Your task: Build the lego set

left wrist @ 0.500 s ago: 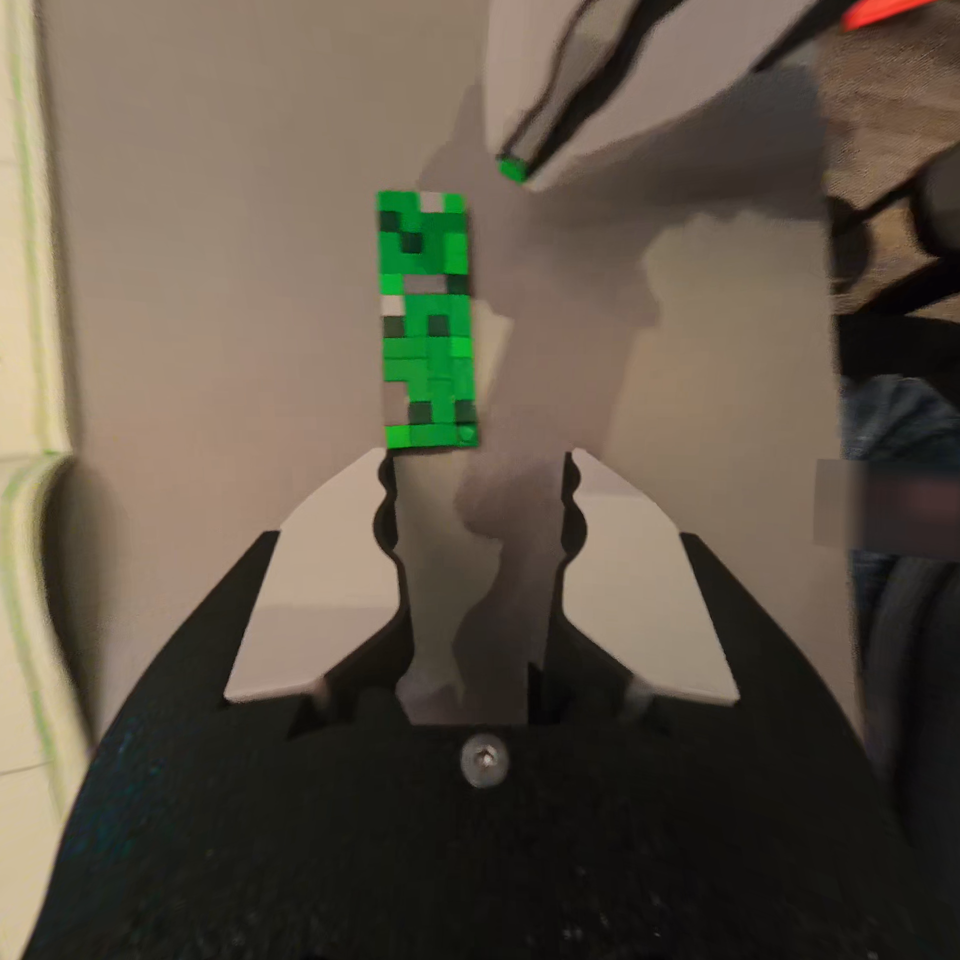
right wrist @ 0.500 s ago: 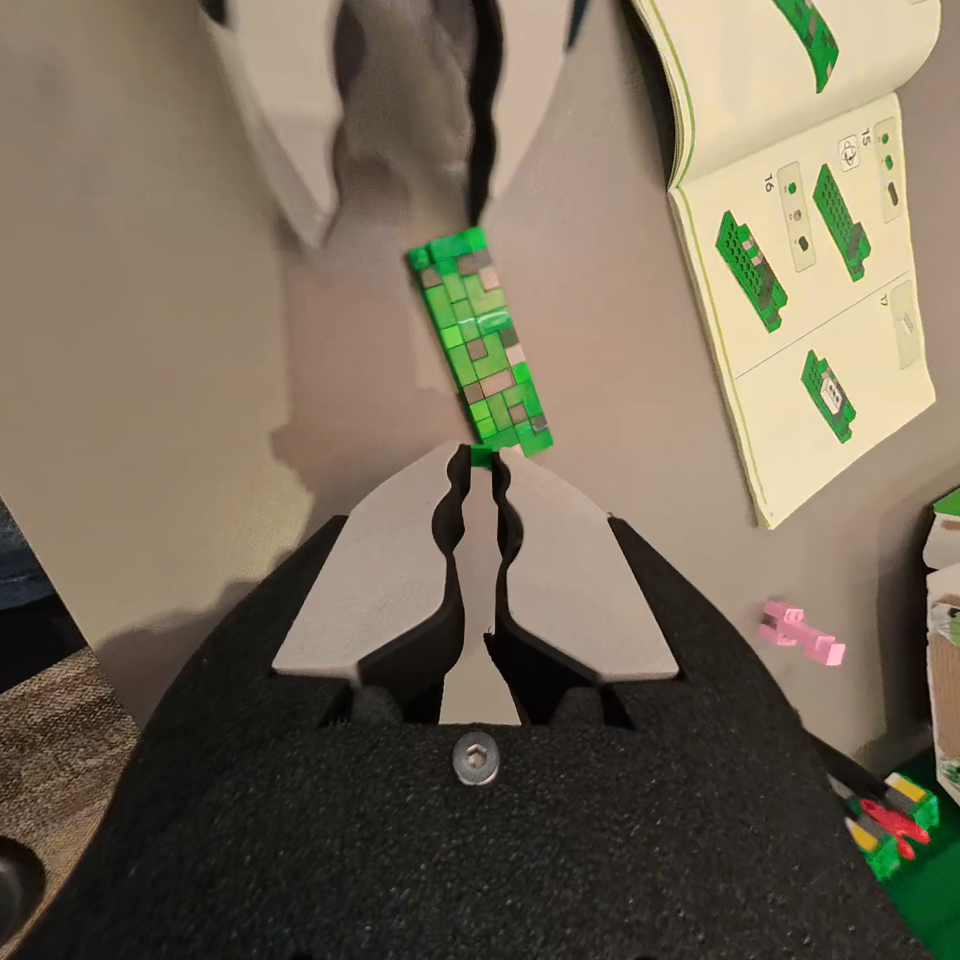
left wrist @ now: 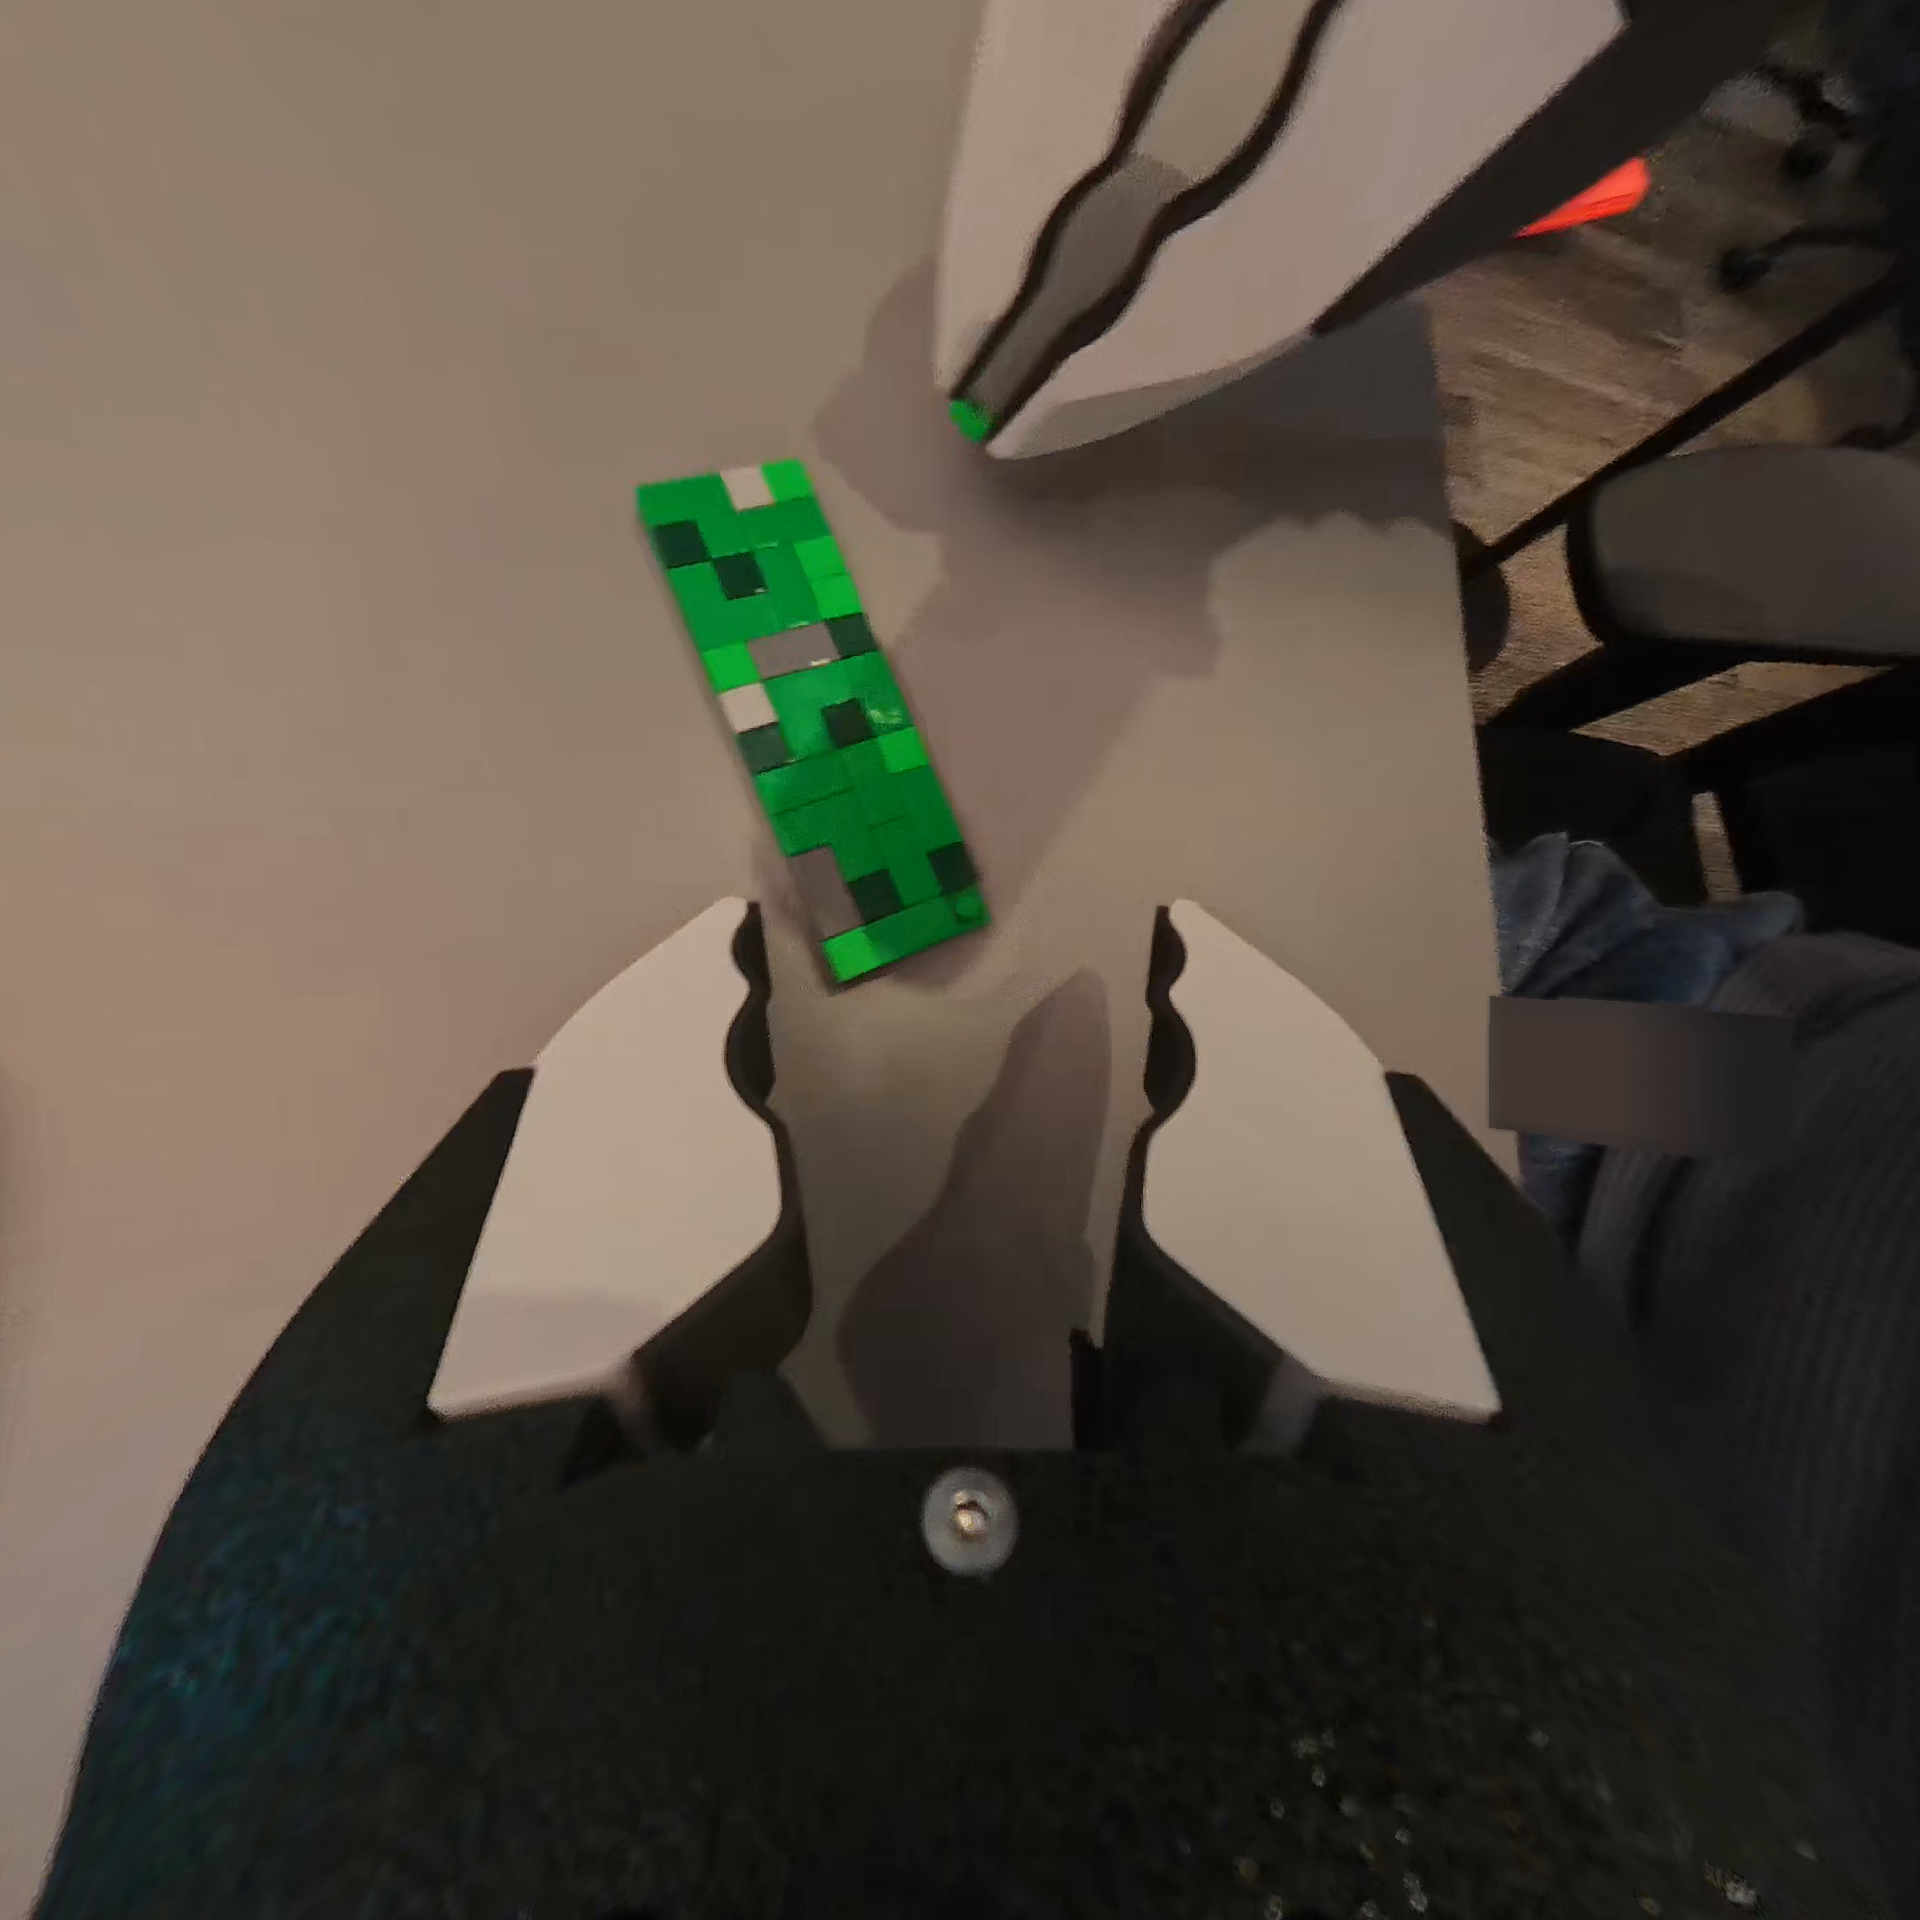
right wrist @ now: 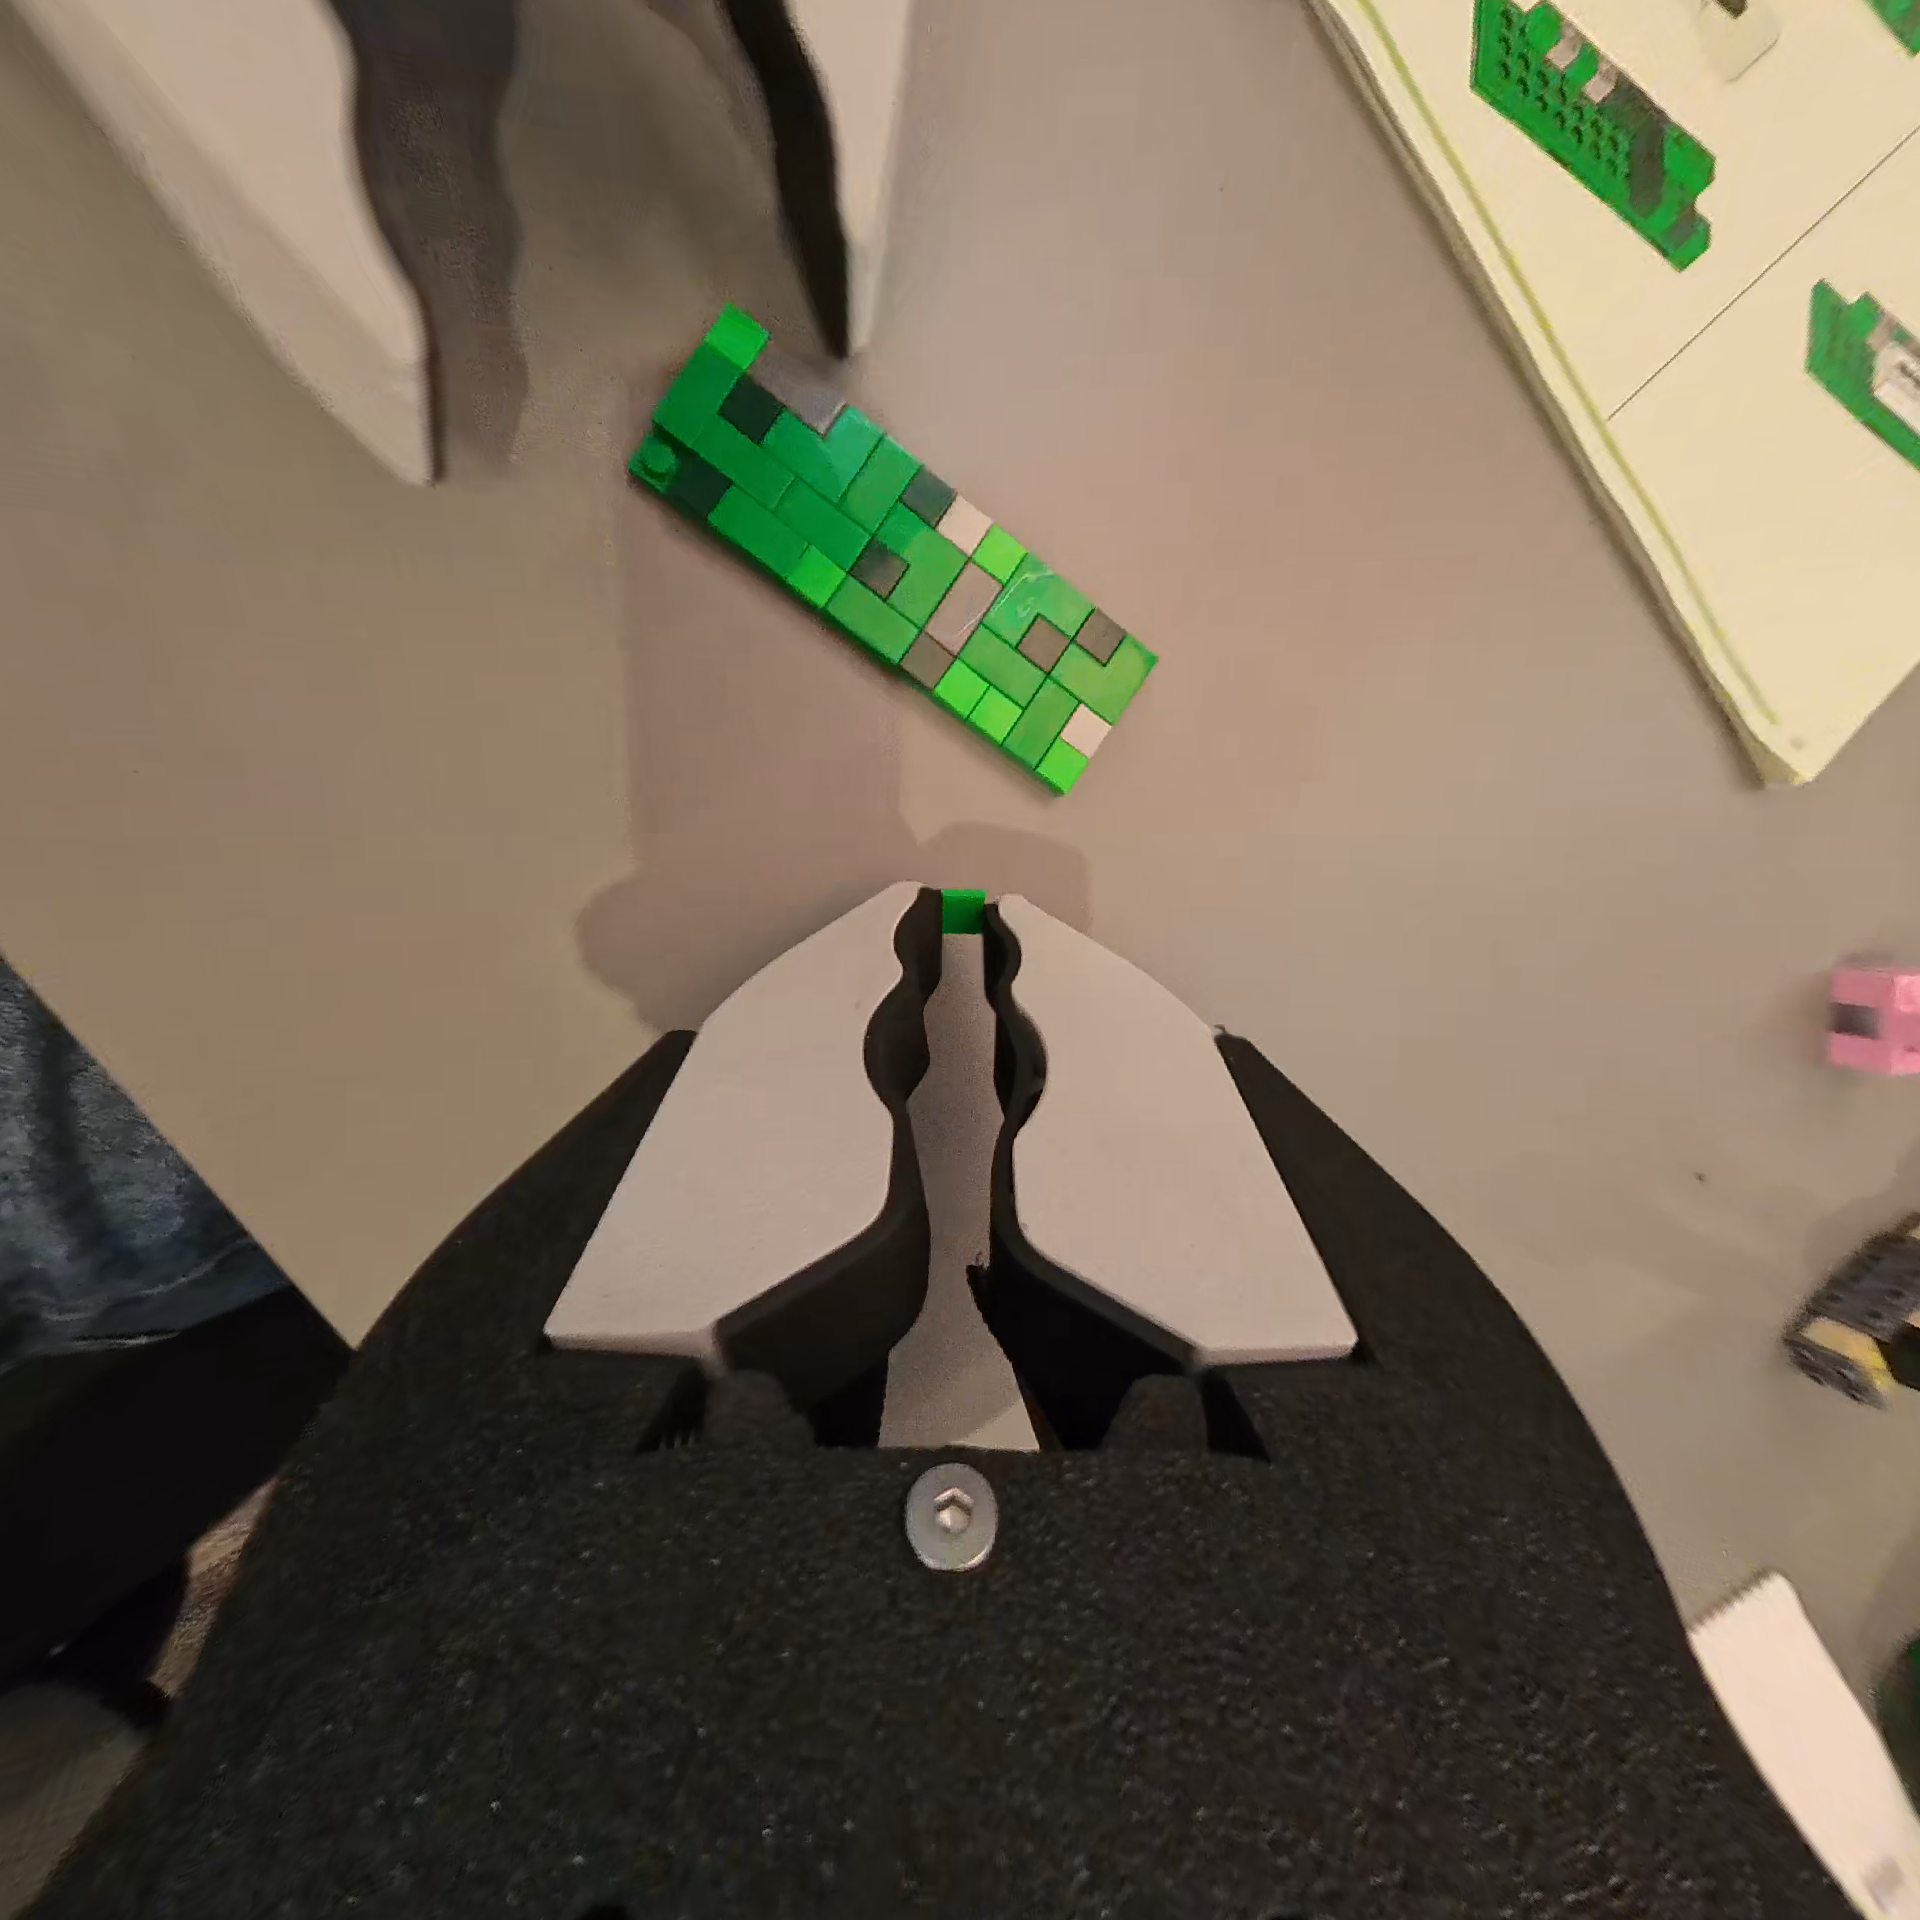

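Right tongs [right wrist: 961,906] pinch a small green piece [right wrist: 961,912], tiled green plate [right wrist: 894,551] flat on tabletop [right wrist: 312,727] just ahead, long axis oblique to them; left tongs [left wrist: 956,914] gape empty at its single-stud end, nearer.

We see a grey table [right wrist: 1351,831]. On it lies a flat green panel [right wrist: 894,551], tilted. Beyond it, at our right, an open booklet [right wrist: 1714,364] lies on the table; a pink piece [right wrist: 1881,1023] sits near the right edge.
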